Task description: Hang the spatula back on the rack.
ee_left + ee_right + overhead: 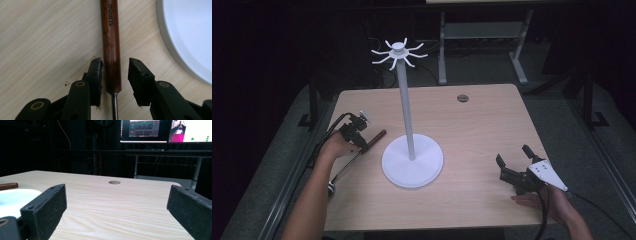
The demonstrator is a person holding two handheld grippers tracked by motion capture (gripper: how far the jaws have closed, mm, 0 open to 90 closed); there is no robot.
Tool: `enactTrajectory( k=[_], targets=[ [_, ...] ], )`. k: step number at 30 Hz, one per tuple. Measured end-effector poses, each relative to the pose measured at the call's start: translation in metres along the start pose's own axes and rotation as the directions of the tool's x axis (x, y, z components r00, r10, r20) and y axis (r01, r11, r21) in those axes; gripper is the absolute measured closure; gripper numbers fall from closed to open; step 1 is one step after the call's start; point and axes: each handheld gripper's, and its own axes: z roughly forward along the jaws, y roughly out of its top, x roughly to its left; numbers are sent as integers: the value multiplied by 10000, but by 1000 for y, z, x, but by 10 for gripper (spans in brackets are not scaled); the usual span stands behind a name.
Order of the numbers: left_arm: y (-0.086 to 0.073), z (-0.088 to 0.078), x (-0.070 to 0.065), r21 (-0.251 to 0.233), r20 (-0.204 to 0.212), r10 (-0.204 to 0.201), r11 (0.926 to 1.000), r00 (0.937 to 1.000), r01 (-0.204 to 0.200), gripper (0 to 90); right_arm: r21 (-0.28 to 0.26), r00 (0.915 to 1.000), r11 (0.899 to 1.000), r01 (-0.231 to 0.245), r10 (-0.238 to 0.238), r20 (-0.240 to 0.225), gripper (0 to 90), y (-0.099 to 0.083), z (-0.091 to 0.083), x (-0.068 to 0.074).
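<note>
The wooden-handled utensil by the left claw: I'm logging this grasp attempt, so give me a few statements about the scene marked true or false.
1. The left claw has its jaws on either side of the wooden handle. True.
2. The handle is lifted off the table. False: it lies flat on it.
3. The right claw holds the white stand. False: its jaws are wide open, holding nothing.
4. The stand's round base lies beside the handle. True.
5. Utensils hang from the stand's hooks. False: the hooks are bare.

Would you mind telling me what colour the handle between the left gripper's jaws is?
The handle is reddish-brown wood, with dark lettering; the left gripper view shows it best.
</note>
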Motion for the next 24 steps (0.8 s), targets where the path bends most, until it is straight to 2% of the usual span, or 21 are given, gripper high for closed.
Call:
enactTrajectory(
  k=[10, 24],
  targets=[
    [0, 8, 2, 442, 73, 168, 9989, 9998, -171, 665, 1, 10000, 10000, -3, 3, 1, 20, 0, 0, 0],
    [2, 13, 1, 616, 48, 207, 9979, 9998, -209, 710, -4, 10000, 10000, 12, -12, 0, 21, 0, 0, 0]
  ],
)
